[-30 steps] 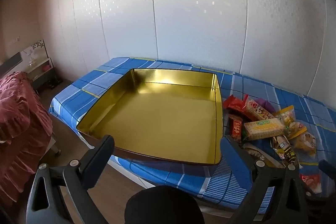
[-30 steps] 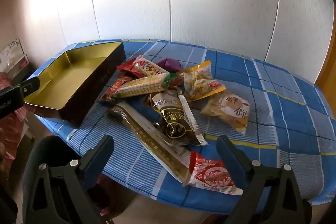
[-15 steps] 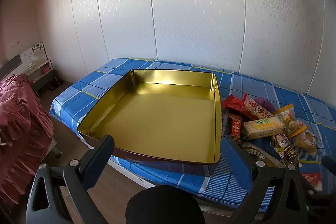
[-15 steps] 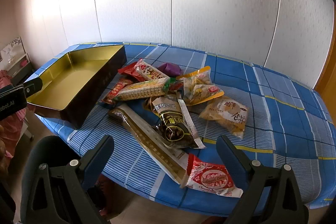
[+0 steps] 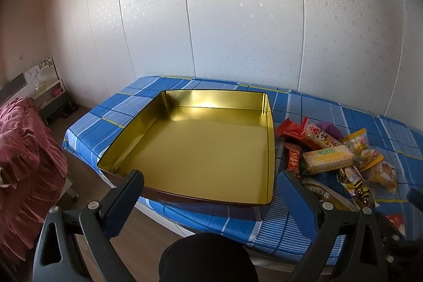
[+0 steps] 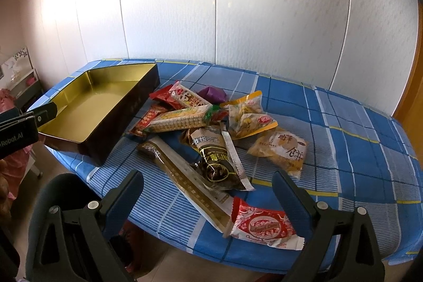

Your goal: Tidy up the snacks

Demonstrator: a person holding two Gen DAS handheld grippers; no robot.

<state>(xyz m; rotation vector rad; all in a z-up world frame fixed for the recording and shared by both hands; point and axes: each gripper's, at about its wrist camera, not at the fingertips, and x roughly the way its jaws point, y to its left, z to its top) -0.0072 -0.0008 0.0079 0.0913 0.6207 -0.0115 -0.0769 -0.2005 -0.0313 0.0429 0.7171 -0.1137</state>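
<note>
- The left gripper (image 5: 210, 183) hovers at the near edge of the bench (image 5: 232, 225), its jaws spread wide with nothing between them.
- Ahead of it sits a square gold-lined tin (image 5: 269, 123), dark on the outside, with nothing inside; it rests flat on the blue checked cloth (image 5: 113, 107) that covers the bench.
- The right gripper (image 6: 207, 183) hangs over the front of the snack pile, jaws likewise wide apart and holding nothing.
- In the right wrist view the tin (image 6: 127, 107) lies at the left end of the bench, and the snacks are heaped just beside its right wall, all outside it.
- Closest to the tin: a small red bar (image 6: 148, 118) and a long wafer pack (image 6: 179, 120) lying across it, touching.
- Behind those, a red and white patterned packet (image 6: 189, 97) and a purple item (image 6: 212, 94); what the purple item is I cannot tell.
- In the middle, a dark brown pouch (image 6: 216, 160) overlaps a long brown and white wrapper (image 6: 190, 184) that runs diagonally toward the near edge.
- To the right, 2 yellow bags (image 6: 248, 115) overlap, and a pale pastry packet (image 6: 281, 152) lies just beside them.
- A red and white packet (image 6: 264, 226) lies nearest the camera, touching the end of the long wrapper, between the right gripper's 2 fingers (image 6: 293, 200) in the view.
- A dark red fabric (image 5: 23, 149) shows at far left in the left wrist view, well apart from the bench.
</note>
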